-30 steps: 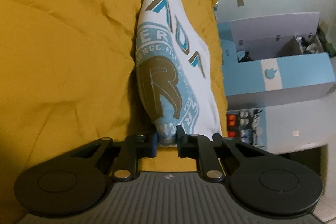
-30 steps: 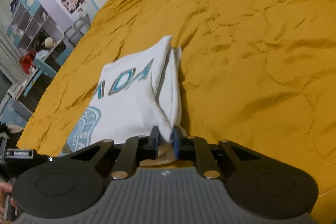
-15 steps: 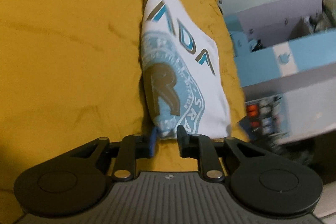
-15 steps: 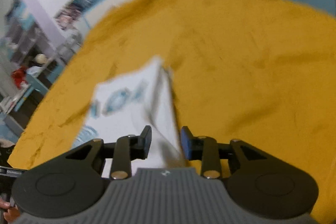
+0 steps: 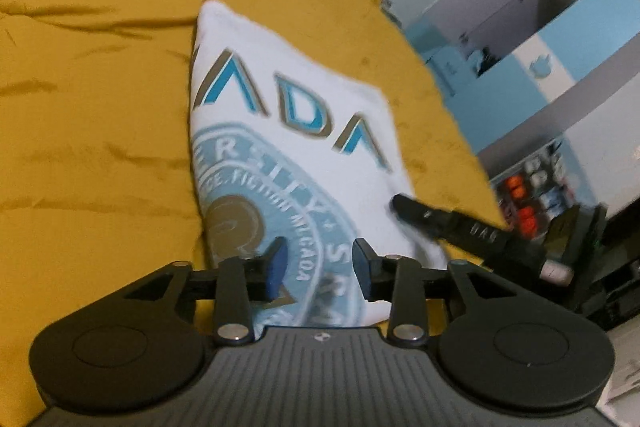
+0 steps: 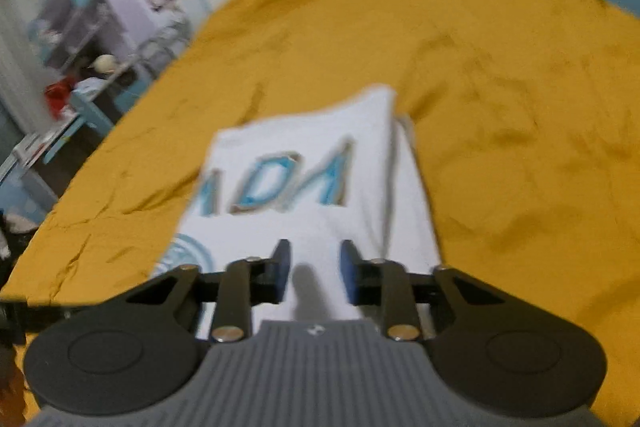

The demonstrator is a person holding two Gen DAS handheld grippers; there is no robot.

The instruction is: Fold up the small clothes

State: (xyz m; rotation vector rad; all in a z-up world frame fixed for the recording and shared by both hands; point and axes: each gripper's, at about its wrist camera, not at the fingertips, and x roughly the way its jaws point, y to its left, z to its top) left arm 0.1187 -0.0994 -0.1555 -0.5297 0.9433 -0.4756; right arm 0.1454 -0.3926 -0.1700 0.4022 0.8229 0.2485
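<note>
A folded white T-shirt [image 5: 288,131] with blue and tan lettering and a round blue emblem lies on the mustard-yellow bedspread [image 5: 88,115]. My left gripper [image 5: 319,263] is open and empty, its fingers just above the shirt's near edge. The right gripper's finger shows in the left wrist view [image 5: 448,223] at the shirt's right edge. In the right wrist view the shirt [image 6: 316,179] lies ahead, blurred. My right gripper [image 6: 314,267] is open and empty over the shirt's near end.
The bedspread [image 6: 500,107] fills most of both views. A blue and white shelf unit [image 5: 540,59] with small items stands beyond the bed's right edge. Shelves with clutter [image 6: 80,75] stand to the left in the right wrist view.
Both grippers have opened and let go of the shirt, which now lies flat on the bedspread. Both have pulled back a little from its edge.
</note>
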